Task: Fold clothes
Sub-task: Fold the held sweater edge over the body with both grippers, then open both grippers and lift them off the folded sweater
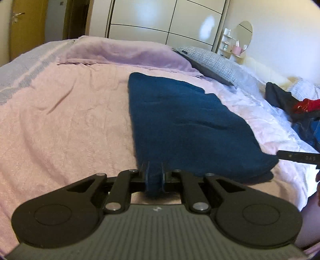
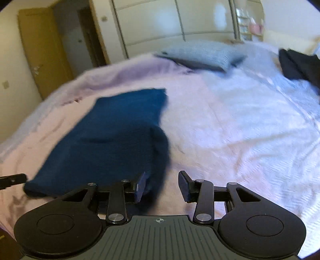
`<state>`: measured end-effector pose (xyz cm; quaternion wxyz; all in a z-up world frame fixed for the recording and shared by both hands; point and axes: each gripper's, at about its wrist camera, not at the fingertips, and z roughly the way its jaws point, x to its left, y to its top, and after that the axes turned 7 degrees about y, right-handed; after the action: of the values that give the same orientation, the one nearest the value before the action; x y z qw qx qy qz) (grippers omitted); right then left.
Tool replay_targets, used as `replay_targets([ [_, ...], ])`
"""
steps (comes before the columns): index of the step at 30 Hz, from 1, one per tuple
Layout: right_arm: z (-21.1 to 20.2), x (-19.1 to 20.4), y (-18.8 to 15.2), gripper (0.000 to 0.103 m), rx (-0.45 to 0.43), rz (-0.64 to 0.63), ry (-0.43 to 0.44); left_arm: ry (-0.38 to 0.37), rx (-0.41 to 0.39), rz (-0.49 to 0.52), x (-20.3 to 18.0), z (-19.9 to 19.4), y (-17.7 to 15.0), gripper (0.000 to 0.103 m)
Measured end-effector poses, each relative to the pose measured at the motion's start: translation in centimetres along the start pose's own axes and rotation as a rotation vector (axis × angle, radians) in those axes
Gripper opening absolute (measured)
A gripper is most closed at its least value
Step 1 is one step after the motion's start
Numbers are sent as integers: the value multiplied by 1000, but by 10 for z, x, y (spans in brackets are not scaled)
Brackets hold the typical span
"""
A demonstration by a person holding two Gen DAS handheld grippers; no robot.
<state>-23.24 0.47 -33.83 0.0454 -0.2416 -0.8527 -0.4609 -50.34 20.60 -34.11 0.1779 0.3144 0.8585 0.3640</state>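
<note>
A dark teal garment [image 1: 180,124] lies folded in a long strip on the pink bedspread [image 1: 70,120]. My left gripper [image 1: 155,176] is shut on its near edge, with cloth bunched between the fingers. In the right wrist view the same garment [image 2: 112,136] lies to the left, and my right gripper [image 2: 163,186] is open just over its near right corner, with a fold of cloth by the left pad [image 2: 141,187]. The right gripper's tip shows in the left wrist view [image 1: 298,158] at the garment's right corner.
A grey checked pillow [image 1: 214,62] lies at the head of the bed. A pile of dark and red clothes [image 1: 296,106] sits at the right. White wardrobe doors [image 1: 160,18] and a yellow door [image 1: 26,26] stand behind the bed.
</note>
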Motion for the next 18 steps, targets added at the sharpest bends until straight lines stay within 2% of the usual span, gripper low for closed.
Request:
replay_targets([
  [3,23,8,-16,42,64,25,-21,58,40,9,-16,2,-6,8],
  [5,26,10,-22,42,110,72,-70,101,46,14,-26,-9,-4,9],
  [8,9,17,-25,42,147,114,-106,102,80,-17,-32,-26,0,17],
  [12,-33,28,-28,42,121,114,-101,126,94,-9,-44,-47,-4,19],
  [18,-59,45,-29,42,109,132,-67,134,66,13,-56,-83,-13,29],
])
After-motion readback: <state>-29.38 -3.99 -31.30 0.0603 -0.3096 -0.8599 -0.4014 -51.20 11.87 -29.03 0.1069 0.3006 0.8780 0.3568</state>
